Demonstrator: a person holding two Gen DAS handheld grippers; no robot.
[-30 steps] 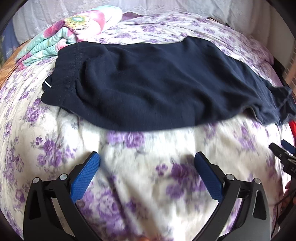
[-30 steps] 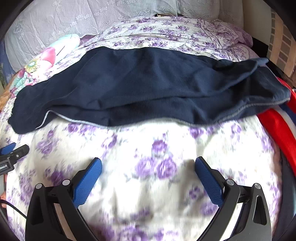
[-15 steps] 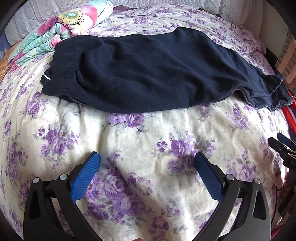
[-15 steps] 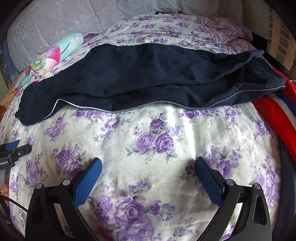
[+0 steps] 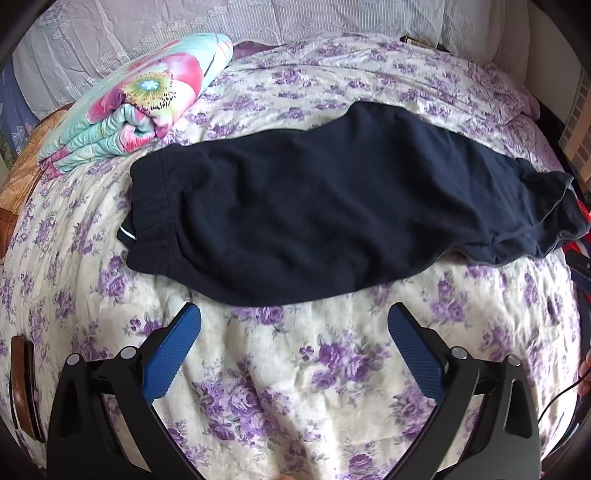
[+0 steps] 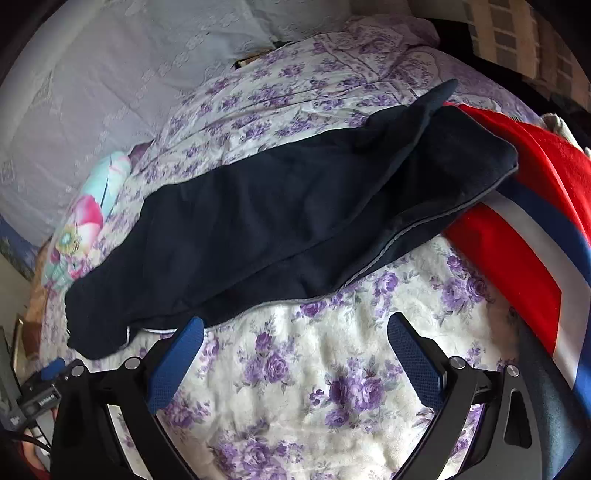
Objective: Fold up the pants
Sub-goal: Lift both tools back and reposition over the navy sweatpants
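Note:
Dark navy pants [image 5: 332, 206] lie folded lengthwise across a bed with a purple-flowered cover [image 5: 295, 369]. The waistband [image 5: 151, 206] is at the left, the leg ends [image 5: 554, 218] at the right. My left gripper [image 5: 294, 321] is open, hovering over bare cover just short of the pants' near edge. In the right wrist view the same pants [image 6: 277, 221] run diagonally, and their leg ends [image 6: 476, 155] rest on a red cloth. My right gripper [image 6: 295, 332] is open too, its left fingertip [image 6: 194, 330] close to the pants' near edge, nothing between the fingers.
A folded floral quilt [image 5: 136, 114] lies at the back left beside the waistband. A red, white and blue cloth [image 6: 535, 229] lies at the bed's right side under the leg ends. White lace pillows [image 5: 258, 22] line the headboard. The left gripper's tip [image 6: 40, 391] shows at the lower left.
Both grippers have drawn back and up from the pants, staying open. The right wrist view has tilted and swung right, bringing much more of the red cloth into view.

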